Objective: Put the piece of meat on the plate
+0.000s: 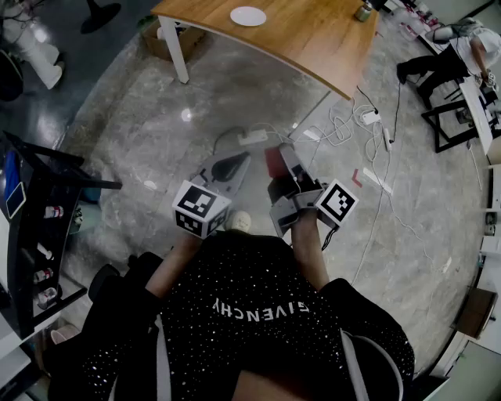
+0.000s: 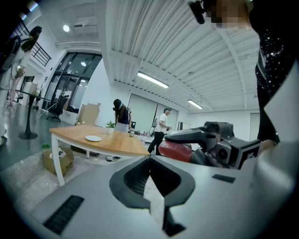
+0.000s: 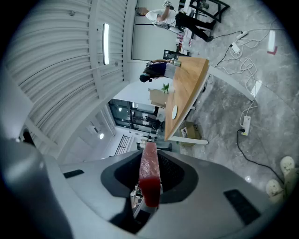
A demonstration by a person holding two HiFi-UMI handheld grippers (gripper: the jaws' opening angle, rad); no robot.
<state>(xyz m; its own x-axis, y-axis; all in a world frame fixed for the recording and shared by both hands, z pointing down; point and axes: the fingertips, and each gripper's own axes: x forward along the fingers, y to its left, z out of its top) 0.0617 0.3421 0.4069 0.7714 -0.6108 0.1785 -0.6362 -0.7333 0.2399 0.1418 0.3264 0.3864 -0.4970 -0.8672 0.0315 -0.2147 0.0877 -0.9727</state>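
- Right gripper (image 3: 149,156) is clamped on the piece of meat (image 3: 149,179), both jaws pressing its flat sides
- The meat is a thin slab seen edge-on in the right gripper view: deep glossy red at the near end, paler pink along its length, with a wet, grainy surface
- It sticks out past the jaw tips, held in the air above the grey marble floor (image 1: 235,102)
- From the left gripper view it reads as a rounded red chunk, shiny on top
- Left gripper (image 2: 150,161) is closed with its 2 jaws meeting at the tips and nothing between them, carried just beside the right one
- The white plate (image 1: 248,16) sits bare on the wooden table (image 1: 313,39), well apart from the meat
- 2 people stand beyond the table in the left gripper view
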